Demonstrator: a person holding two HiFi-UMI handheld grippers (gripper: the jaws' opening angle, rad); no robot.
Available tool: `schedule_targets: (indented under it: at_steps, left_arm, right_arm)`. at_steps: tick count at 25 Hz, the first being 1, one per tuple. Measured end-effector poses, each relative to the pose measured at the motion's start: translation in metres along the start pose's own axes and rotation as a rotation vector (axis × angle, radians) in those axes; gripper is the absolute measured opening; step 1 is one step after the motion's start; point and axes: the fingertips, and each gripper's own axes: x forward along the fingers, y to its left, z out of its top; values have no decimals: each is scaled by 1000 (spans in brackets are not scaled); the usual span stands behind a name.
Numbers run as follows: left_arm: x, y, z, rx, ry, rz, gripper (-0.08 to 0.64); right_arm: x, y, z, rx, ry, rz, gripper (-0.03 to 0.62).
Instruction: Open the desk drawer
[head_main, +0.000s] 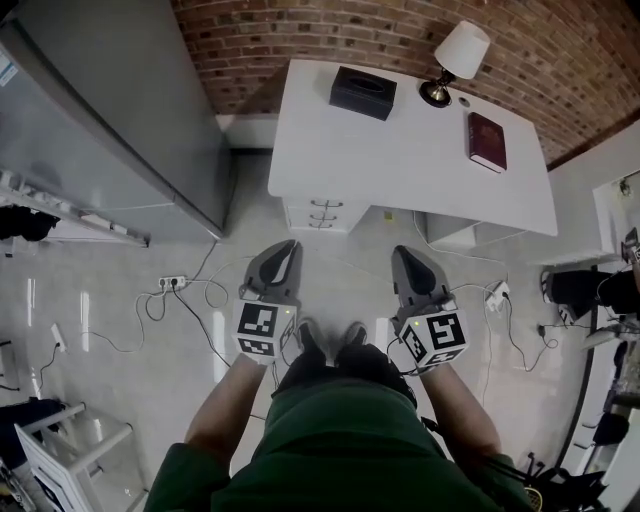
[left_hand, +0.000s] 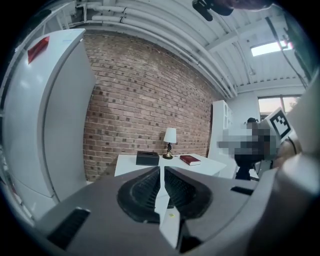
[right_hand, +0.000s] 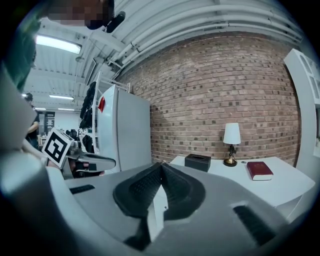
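Rough brick wall is backing the smooth white tabletop, its drawer facing the ribbed left claw and right claw, both pinched together, empty.

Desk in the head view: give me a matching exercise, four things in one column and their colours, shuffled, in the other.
Things:
1. tissue box
2. book
3. lamp base
4. desk

Colours:
A. white
B. brass
C. black
D. dark red

Pairs: 1-C, 2-D, 3-B, 4-A
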Motion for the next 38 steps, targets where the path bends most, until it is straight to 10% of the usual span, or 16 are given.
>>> schedule_targets:
  at_steps: [19, 38]
  left_arm:
    - [113, 11, -123, -176, 219, 118, 25]
    - [218, 80, -301, -713, 261, 149, 95]
  right_arm:
    - [82, -75, -65, 87, 65, 184, 0]
    - [106, -75, -183, 106, 219, 230, 0]
